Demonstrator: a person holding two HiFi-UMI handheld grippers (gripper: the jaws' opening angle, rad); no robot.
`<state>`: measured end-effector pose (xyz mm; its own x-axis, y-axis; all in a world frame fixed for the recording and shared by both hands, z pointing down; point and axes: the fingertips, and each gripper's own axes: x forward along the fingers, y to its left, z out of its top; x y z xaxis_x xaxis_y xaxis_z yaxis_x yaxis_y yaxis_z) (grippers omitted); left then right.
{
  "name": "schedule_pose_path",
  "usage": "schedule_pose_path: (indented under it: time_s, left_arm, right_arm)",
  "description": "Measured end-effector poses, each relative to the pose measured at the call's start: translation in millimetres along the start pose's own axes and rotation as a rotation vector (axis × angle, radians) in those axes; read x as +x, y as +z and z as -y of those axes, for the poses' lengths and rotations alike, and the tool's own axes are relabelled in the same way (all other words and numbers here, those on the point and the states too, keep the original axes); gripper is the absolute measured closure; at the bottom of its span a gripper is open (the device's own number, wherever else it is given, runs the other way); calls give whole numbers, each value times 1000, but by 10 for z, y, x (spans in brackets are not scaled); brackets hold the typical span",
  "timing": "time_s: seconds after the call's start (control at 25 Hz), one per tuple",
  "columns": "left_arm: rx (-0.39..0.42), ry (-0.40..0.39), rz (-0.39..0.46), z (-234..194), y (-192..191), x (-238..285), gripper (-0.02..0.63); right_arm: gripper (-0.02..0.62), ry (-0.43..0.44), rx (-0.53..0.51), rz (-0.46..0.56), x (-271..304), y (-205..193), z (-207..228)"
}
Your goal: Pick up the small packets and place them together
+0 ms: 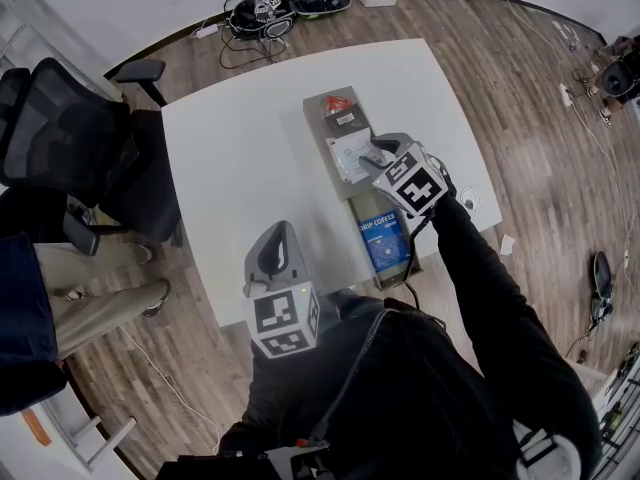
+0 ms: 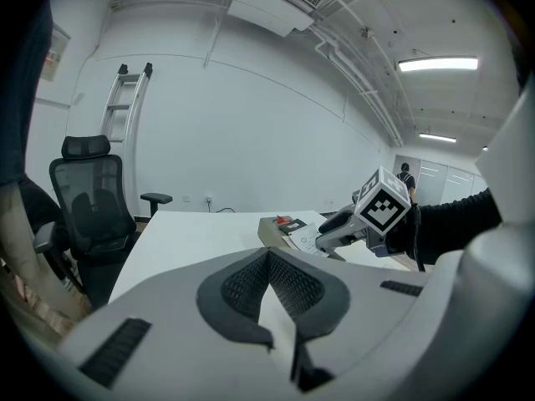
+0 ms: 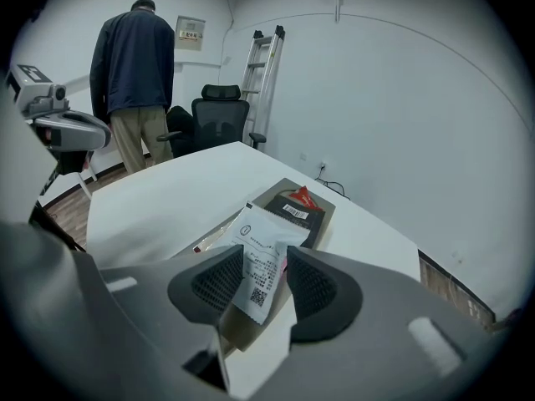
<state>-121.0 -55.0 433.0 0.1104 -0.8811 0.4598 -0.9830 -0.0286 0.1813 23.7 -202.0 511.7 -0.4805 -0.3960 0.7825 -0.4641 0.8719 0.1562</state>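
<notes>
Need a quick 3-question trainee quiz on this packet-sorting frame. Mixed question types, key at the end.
1. Fill in: the print on the blue packet reads "DRIP ____".
2. What stands between the jaws of the right hand-held gripper?
A. blue packet
B. white packet
C. dark packet with red mark
3. True or false: the left hand-held gripper has a packet between its jaws.

Key: 1 COFFEE; 2 B; 3 false, its jaws are together with nothing between them.
</notes>
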Motion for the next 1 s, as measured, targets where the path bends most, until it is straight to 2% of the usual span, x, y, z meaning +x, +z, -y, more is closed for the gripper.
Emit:
schedule_pose_path:
  time_s: [0.16, 0.28, 0.52, 0.68, 0.76, 0.92, 1.0]
  left_arm:
    - [3, -7, 0, 15, 7, 21, 607]
    - [6, -13, 3, 24, 20, 22, 607]
    - [16, -28, 26, 67, 98, 42, 607]
    - [54, -50, 90, 135, 388, 93, 607]
    - [78, -62, 140, 196, 586, 97, 607]
    - [114, -71, 252, 344, 963, -1, 607]
    - [123, -75, 302, 430, 1114, -93, 607]
  right_arm:
    - [428, 1, 12, 11, -37, 7, 23]
    - [428, -35, 39, 76, -204, 125, 83]
    - [428, -100, 154, 337, -900, 581, 135]
    - [433, -139, 199, 529, -1459, 907, 25]
    - [450, -179, 200, 610, -1719, 1024, -59]
    - [571, -256, 228, 768, -2200, 1164, -214]
    - [594, -285, 220, 809, -2358, 1188, -280]
